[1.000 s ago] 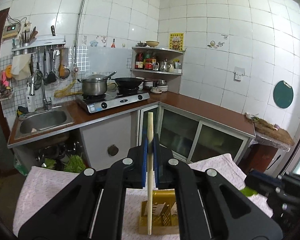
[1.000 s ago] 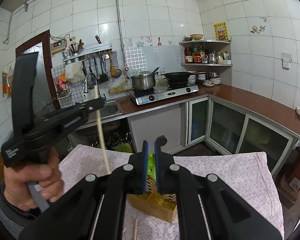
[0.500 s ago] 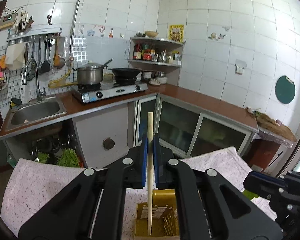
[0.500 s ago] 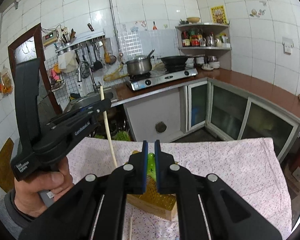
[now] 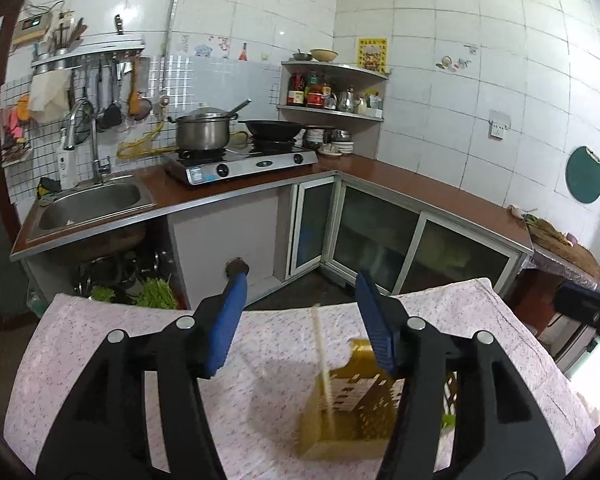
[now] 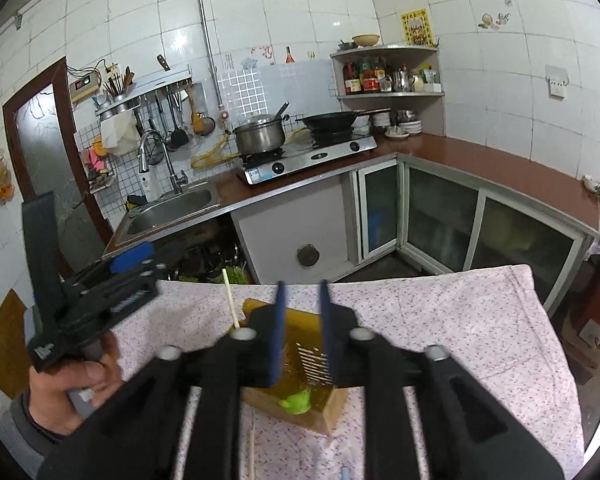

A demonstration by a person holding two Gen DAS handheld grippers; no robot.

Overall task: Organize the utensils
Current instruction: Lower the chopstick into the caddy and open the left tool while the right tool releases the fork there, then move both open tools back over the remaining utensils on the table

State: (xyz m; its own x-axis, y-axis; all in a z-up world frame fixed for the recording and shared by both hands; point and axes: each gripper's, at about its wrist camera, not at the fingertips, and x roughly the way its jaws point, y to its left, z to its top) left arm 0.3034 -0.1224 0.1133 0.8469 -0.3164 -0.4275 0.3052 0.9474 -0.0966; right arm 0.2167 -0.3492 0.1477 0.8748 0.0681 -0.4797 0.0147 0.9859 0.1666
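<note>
My left claw (image 5: 302, 322) is spread wide, jaws well apart, gripping nothing. Between them in the left wrist view, a pale wooden chopstick (image 5: 323, 354) stands nearly upright with its lower end inside the yellow perforated basket (image 5: 356, 412); the stick is motion-blurred. The basket rests on the surface, which is covered by a pink speckled cloth (image 5: 120, 344).

My right claw (image 6: 303, 332) is also parted, with a moderate gap between its blue pads (image 6: 278, 332) and nothing held. Directly below it, a green utensil (image 6: 296, 402) lies inside the same basket (image 6: 328, 412). The chopstick (image 6: 231, 300) shows to the left, leaning out of the basket's far corner. A second stick (image 6: 252, 454) lies on the cloth near the bottom edge of the right wrist view.
</note>
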